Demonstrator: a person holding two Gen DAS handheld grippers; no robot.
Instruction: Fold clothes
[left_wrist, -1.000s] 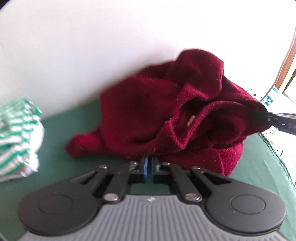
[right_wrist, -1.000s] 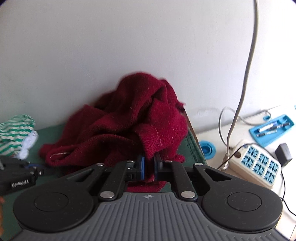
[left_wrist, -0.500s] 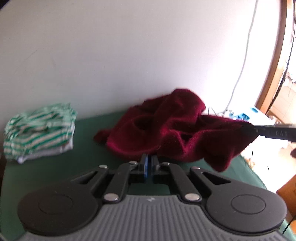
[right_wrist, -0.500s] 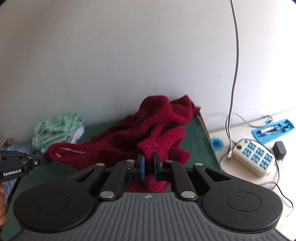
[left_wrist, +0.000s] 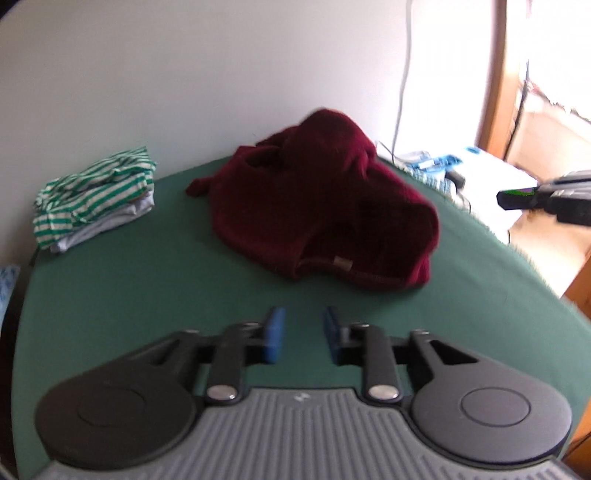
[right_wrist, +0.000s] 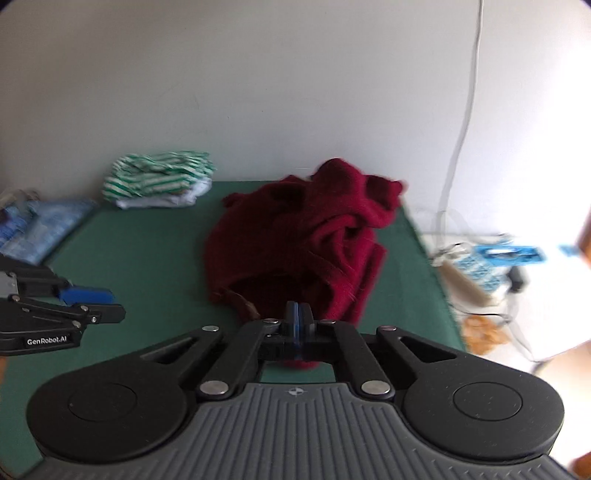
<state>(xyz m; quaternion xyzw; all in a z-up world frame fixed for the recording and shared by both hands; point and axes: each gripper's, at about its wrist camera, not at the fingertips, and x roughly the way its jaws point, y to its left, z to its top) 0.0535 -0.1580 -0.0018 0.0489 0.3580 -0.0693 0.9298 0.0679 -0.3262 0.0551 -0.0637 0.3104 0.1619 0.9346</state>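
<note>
A crumpled dark red sweater (left_wrist: 325, 210) (right_wrist: 303, 240) lies in a heap on the green table (left_wrist: 147, 280), toward its far right. My left gripper (left_wrist: 303, 332) hovers over the near part of the table, short of the sweater. Its jaws are opening and nothing is between the blue pads. The right wrist view shows this gripper (right_wrist: 110, 304) low at the left. My right gripper (right_wrist: 295, 321) is shut, pads pressed together with no cloth visible between them. The sweater's near edge lies just beyond and under its tips. In the left wrist view the right gripper (left_wrist: 506, 195) sits past the table's right edge.
A folded pile of green-and-white striped clothes (left_wrist: 96, 192) (right_wrist: 159, 181) sits at the table's far left by the wall. A blue patterned cloth (right_wrist: 44, 229) lies left of the table. Right of the table are a power strip (right_wrist: 476, 266), a blue tray (right_wrist: 509, 254) and cables.
Both grippers drew back from the wall. The right gripper's pads let the sweater go and closed; the sweater dropped into a heap. The left gripper's jaws went from shut to apart.
</note>
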